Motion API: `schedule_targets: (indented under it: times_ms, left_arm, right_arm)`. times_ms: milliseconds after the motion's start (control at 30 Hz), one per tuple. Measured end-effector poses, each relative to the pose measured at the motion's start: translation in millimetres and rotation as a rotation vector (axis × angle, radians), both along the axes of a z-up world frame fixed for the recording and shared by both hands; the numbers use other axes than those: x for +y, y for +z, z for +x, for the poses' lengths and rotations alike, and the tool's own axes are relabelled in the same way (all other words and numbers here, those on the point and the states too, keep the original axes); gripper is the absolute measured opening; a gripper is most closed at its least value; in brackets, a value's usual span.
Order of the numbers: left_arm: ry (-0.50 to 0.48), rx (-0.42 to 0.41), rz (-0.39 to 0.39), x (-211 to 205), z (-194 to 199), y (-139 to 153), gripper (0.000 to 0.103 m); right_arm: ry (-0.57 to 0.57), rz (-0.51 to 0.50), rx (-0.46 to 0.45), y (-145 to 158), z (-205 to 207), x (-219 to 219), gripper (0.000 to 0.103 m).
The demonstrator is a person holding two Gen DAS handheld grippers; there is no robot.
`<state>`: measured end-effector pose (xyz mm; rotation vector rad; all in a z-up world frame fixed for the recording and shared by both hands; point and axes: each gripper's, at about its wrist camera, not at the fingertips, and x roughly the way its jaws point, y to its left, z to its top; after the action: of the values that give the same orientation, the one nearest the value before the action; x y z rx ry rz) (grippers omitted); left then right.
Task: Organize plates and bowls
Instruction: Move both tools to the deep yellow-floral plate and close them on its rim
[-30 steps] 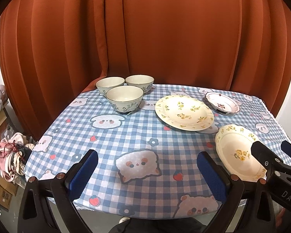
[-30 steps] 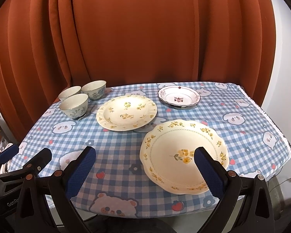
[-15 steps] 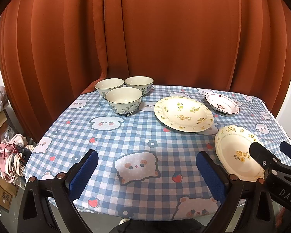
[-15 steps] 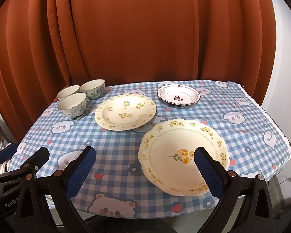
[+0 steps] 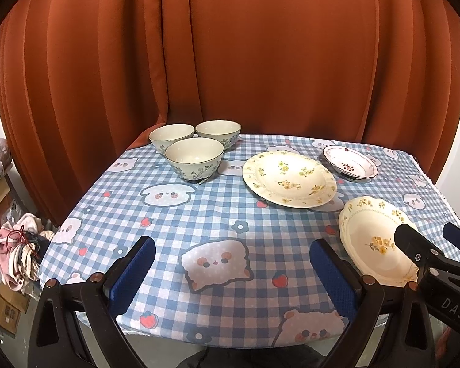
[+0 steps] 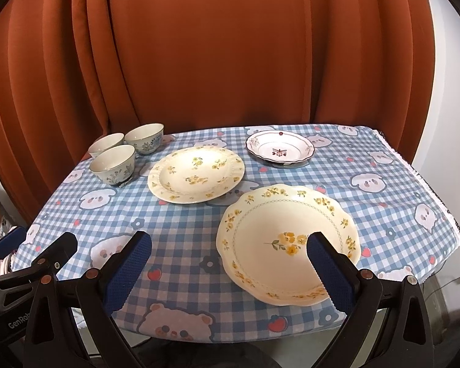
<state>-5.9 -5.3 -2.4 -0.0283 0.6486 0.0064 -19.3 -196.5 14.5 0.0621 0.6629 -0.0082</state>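
Holding both grippers spread and empty at the table's near edge, I judge the scalloped plate (image 6: 288,239) under my right gripper (image 6: 228,266) likeliest first; left gripper (image 5: 233,273) waits over bare cloth.

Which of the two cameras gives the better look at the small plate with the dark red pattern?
The right wrist view: the small red-patterned plate sits whole near the table's far edge, its centre motif facing the camera. The left wrist view shows it off to the right, more edge-on, with the motif squashed.

Three bowls (image 5: 194,158), three plates (image 6: 195,174).
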Motion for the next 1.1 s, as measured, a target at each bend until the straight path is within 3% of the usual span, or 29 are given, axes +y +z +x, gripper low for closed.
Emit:
schedule_targets:
  times_ms: [200,667,833,1100]
  left_arm:
    - [-0.018,0.025,-0.006,8,13,-1,0.098]
    - [-0.16,0.095,-0.009,-3,62,-3,0.089]
    - [-0.159,0.096,-0.008,-19,74,-1,0.089]
    - [-0.077,0.114,-0.007,-65,88,-2,0.089]
  right_arm:
    - [-0.018,-0.013,0.023,1,9,10,0.102]
    - [-0.137,-0.023,0.121,-4,34,14,0.102]
    - [-0.144,-0.03,0.115,-2,45,1,0.102]
    - [-0.07,-0.02,0.126,-5,75,-45,0.102]
